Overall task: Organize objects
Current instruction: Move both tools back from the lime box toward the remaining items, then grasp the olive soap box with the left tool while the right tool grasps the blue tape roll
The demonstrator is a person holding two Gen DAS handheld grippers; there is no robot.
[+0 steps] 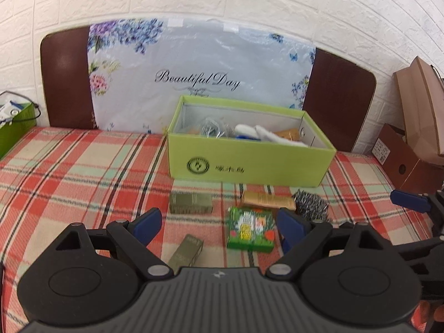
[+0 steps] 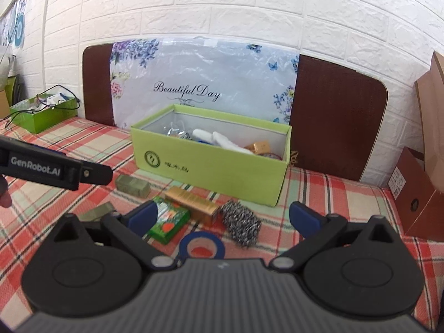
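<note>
The plaid tablecloth (image 1: 69, 172) fills the lower half of both views. The green storage box (image 1: 249, 163) sits at centre frame, open-topped and already holding several items. It is rigid card and probably light; it should not need moving.

Loose items lie in a cluster below the box, at lower centre:
- Gold carton (image 2: 191, 204): stiff, likely light. Grip across the long flat faces.
- Green patterned packet (image 1: 249, 229): flat box with a glossy, possibly slippery print. Grip across the short edges.
- Two olive boxes, one near the green storage box (image 1: 191, 203) and one nearer the camera (image 1: 185, 251): rigid. Grip across the narrow sides.
- Steel scourer (image 2: 241, 223): soft, springy and very light. It will compress, so close well onto its middle.
- Blue tape roll (image 2: 202, 245): stiff ring lying flat. Grip across the rim.

Left gripper (image 1: 219, 223): jaws spread wide, holding nothing, above the green patterned packet. Right gripper (image 2: 224, 216): jaws spread wide, holding nothing, framing the scourer and tape roll.
</note>
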